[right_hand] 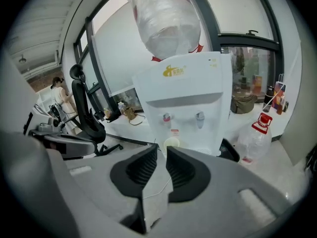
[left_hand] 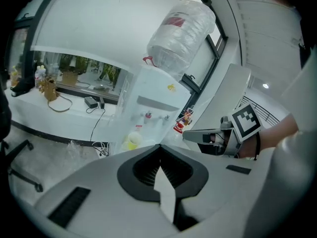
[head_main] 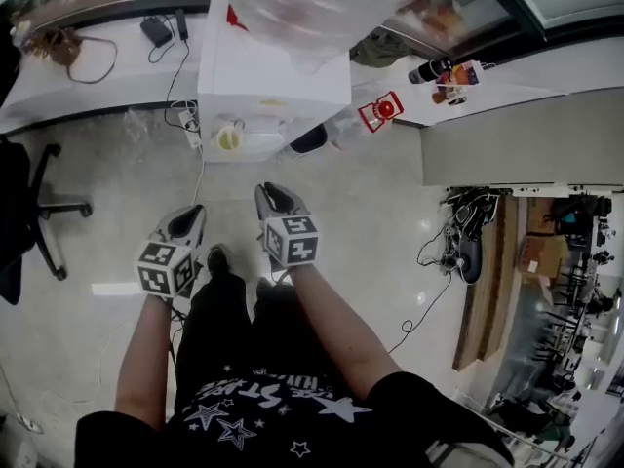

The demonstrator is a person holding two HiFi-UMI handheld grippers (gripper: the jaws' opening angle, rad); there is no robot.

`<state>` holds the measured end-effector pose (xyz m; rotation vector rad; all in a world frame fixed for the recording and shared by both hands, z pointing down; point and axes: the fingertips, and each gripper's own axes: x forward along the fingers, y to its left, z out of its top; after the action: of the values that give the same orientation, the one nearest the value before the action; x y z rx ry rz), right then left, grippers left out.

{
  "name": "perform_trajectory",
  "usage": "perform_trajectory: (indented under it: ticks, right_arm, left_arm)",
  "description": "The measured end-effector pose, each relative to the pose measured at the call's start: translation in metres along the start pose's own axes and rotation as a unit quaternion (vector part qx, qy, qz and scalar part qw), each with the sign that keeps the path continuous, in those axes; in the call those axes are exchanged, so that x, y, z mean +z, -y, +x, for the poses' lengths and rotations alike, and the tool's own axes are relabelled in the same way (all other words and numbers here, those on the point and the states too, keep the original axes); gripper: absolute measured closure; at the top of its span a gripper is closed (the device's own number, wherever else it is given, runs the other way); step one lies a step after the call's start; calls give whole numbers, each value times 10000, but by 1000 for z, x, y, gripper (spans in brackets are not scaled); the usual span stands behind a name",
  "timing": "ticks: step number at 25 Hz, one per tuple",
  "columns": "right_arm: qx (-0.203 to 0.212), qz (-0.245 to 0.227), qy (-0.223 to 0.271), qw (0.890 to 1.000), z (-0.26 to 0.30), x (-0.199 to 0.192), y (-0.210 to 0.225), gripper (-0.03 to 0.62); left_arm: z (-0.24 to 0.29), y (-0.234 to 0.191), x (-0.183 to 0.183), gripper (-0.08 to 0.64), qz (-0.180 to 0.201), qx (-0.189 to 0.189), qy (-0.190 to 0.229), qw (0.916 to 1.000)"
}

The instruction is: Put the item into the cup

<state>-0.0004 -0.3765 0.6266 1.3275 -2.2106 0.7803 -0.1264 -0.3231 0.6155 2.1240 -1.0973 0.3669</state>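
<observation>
Left hand-held gripper [left_hand: 158, 150] jaws together, empty; right hand-held gripper [right_hand: 161, 155] jaws a slit apart, empty — both over glossy floor [head_main: 390, 222]. Ahead, pale round cup [head_main: 228, 138] sits in white boxy dispenser's [head_main: 273, 76] alcove — clear plastic jug [head_main: 380, 111] just beside, black chair [head_main: 44, 208] at left.

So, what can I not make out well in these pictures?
1. Cup: head view, too small to tell what is inside.
2. Water bottle: head view, blurred and cut off by the top edge.
3. Item for the cup: seen in no view; left gripper fingers are together, right gripper fingers slightly apart, nothing between.
</observation>
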Motion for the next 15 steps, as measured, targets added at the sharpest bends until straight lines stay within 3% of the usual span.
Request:
perform_trajectory:
  ticks: [11,13,15]
  right_arm:
    - [223,-9,87,9997,-65,-6,13,538]
    - [211,-14,121,9997,-79,-9,17,588]
    - [227,-10,146,9996,-92,-14,20,588]
  left_arm:
    - [-17,57,-4,555,110,130,40,9998]
    - [-20,71,-3,555,151,149,89,9997]
    - [-24,84,-3,555,184,179,164,9995]
